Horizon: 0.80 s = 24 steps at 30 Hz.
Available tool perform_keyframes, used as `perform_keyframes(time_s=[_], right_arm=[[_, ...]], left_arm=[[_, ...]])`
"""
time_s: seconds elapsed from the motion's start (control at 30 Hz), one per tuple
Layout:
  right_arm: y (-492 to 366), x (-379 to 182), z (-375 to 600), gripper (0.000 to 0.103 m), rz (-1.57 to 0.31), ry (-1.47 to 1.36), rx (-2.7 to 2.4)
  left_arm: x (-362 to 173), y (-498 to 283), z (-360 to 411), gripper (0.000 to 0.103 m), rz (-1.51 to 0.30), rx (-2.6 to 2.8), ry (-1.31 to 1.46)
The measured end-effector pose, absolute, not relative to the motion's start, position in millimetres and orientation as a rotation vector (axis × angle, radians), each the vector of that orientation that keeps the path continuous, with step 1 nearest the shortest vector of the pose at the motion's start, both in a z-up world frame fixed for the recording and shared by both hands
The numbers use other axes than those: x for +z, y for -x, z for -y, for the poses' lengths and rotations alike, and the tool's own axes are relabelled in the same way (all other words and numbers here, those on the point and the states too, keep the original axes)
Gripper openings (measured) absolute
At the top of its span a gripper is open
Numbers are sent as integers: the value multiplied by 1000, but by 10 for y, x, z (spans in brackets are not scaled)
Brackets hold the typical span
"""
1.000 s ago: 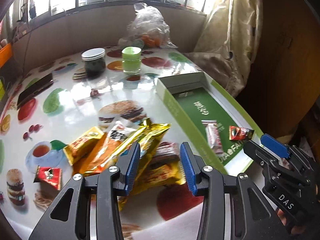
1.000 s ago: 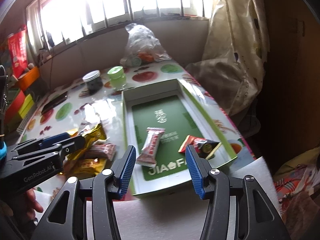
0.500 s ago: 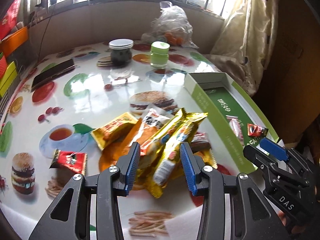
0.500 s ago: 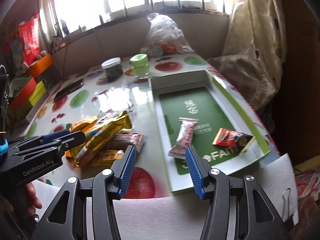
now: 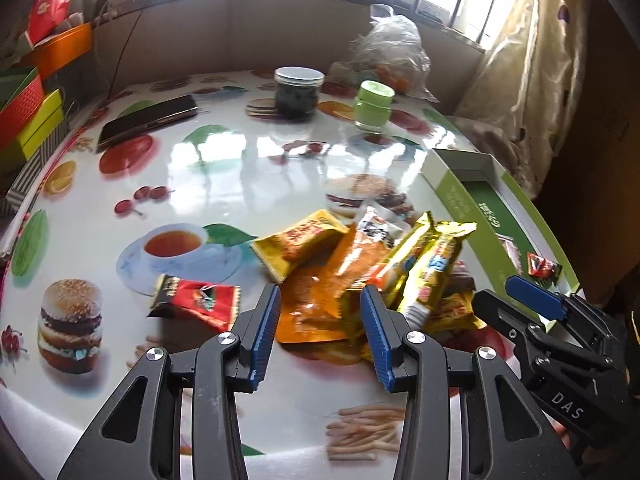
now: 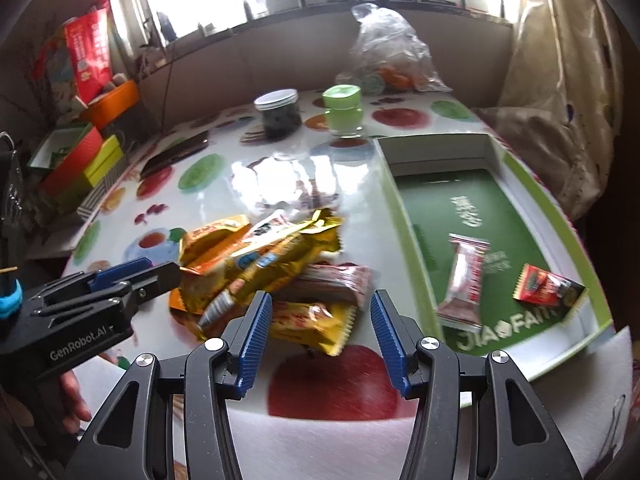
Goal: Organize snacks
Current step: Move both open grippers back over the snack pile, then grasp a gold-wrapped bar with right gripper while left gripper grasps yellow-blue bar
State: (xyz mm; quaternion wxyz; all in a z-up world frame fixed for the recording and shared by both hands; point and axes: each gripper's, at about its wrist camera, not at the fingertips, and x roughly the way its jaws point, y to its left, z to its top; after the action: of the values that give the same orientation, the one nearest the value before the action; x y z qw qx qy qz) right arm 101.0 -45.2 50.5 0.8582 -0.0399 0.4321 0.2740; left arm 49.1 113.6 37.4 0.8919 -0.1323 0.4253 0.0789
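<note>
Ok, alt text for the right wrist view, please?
The open right gripper hovers over a pile of yellow and orange snack packets on a fruit-print table; right, a green tray holds two wrapped snacks.

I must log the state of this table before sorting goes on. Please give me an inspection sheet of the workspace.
Surface: glossy table printed with food pictures.
Job's things: snack pile on the table; green box holds a white-and-red packet and a red packet; one red packet lies apart from the pile.
Clutter: dark jar, green jar, plastic bag, dark flat case.
Grippers: left gripper and right gripper open, holding nothing, above the pile.
Cables: thin wire at the wall.
Surroundings: windows, curtain, coloured boxes.
</note>
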Motion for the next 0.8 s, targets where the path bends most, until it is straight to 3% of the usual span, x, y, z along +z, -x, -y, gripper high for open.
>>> perform_keyframes(time_s=[0.63, 0.8], right_arm=[[-1259, 343, 65, 51, -983, -13, 610], [-1290, 336, 89, 38, -985, -38, 609]], left_arm=[[273, -426, -1415, 43, -891, 203, 322], [264, -434, -1414, 43, -894, 202, 324]])
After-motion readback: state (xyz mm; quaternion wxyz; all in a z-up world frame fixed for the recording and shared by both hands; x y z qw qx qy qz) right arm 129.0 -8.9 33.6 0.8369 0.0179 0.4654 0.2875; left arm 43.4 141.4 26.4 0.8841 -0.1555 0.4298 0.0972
